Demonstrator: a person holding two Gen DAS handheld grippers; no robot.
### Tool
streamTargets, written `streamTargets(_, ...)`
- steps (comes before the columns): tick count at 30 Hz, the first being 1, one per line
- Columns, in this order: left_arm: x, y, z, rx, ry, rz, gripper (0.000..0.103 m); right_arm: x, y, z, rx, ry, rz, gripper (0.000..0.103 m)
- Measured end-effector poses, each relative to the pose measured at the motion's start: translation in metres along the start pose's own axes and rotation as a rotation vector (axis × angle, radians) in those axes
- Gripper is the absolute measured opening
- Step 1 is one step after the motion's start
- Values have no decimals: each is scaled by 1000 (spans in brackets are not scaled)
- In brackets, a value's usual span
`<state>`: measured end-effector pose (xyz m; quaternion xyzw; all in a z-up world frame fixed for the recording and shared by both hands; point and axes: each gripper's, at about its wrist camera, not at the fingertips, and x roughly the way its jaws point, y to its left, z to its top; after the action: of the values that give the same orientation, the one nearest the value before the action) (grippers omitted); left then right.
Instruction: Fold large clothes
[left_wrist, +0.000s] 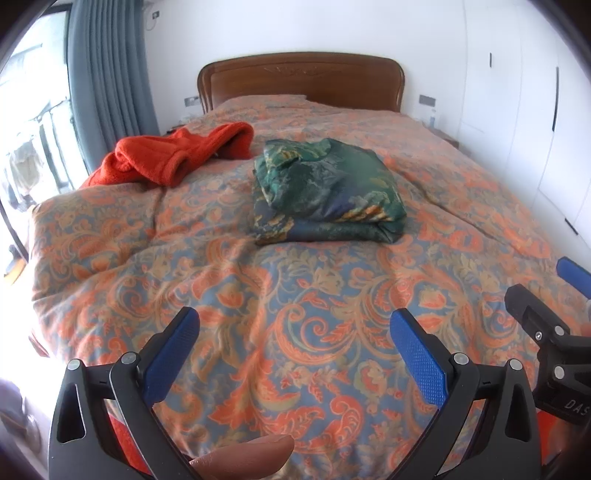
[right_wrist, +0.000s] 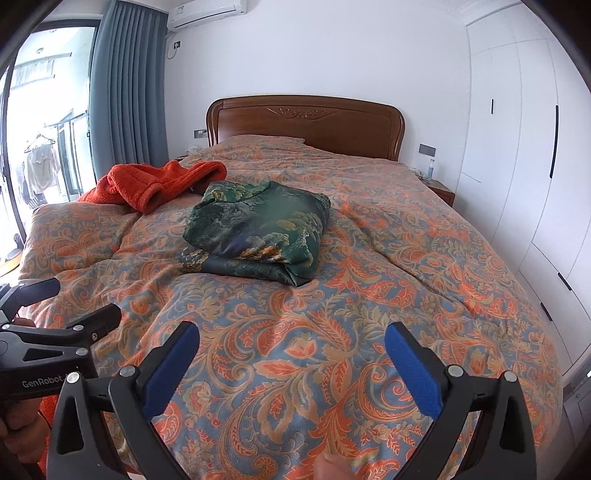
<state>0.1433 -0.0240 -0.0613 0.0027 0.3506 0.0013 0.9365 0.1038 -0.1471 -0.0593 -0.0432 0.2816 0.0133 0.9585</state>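
**On the bed, folded cloth and idle grippers**

Across the bed (right_wrist: 369, 295), a paisley quilt is spread. A folded green garment (right_wrist: 258, 232) is laid mid-bed, an orange fleece (right_wrist: 155, 184) heaped beside it near grey curtains (right_wrist: 122, 81). Left hand-held gripper (left_wrist: 295, 354) and right hand-held gripper (right_wrist: 291, 365) are held wide, empty.

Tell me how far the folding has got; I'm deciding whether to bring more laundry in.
Done: the green patterned garment lies folded in a neat stack on the bed. In hand: nothing; the left gripper and right gripper are both open and empty above the quilt. Left: the orange fleece garment lies crumpled near the bed's left edge.
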Motion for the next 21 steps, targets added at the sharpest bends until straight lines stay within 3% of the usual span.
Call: streamTargets(21,-14,2,2,5,-35,-10,103,-8,-1,5,26,17,31,102)
